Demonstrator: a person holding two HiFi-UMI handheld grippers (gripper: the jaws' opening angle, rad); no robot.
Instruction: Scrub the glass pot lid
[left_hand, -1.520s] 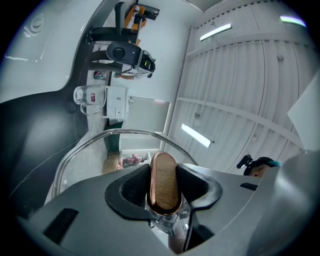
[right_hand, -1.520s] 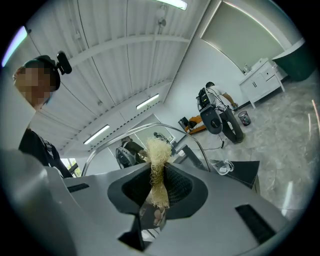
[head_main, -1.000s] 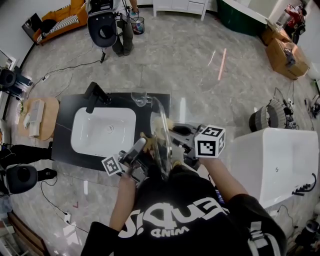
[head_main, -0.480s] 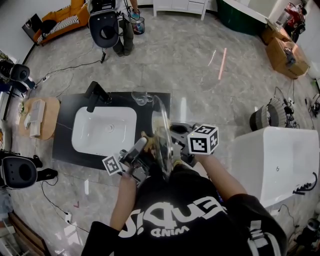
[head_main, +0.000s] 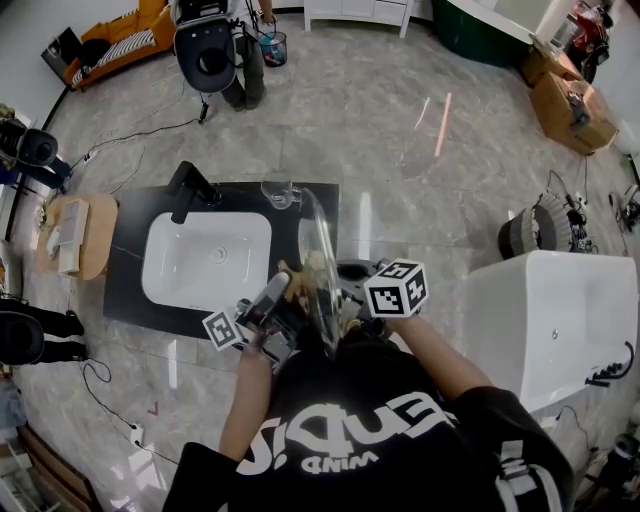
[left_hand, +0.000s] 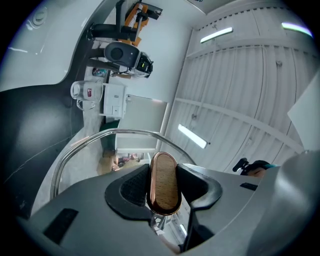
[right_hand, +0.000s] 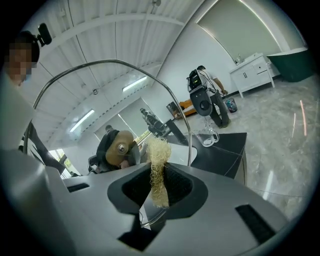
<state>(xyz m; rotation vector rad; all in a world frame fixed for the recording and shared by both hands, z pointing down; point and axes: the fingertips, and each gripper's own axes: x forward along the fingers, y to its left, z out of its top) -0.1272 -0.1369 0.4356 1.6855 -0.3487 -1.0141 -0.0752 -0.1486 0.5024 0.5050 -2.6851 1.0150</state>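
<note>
Grey marble floor (head_main: 380, 120) surrounds a black counter (head_main: 125, 290) with white basin (head_main: 205, 262), white bathtub (head_main: 560, 320) beside.

Bright, even overhead light, glare streaks on floor (head_main: 380, 110), fisheye-warped edges.

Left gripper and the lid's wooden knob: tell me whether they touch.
Touching. Left gripper view shows the left gripper clamped on both sides of the wooden knob.

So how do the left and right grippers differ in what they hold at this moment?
The left gripper clamps the hard wooden knob of the glass lid; the right gripper pinches a soft, straw-coloured fibre scrubber. The left gripper's fingers stand well apart round the knob; the right gripper's sit close on the thin scrubber. Shared: both are shut on something, on opposite faces of the upright lid.
</note>
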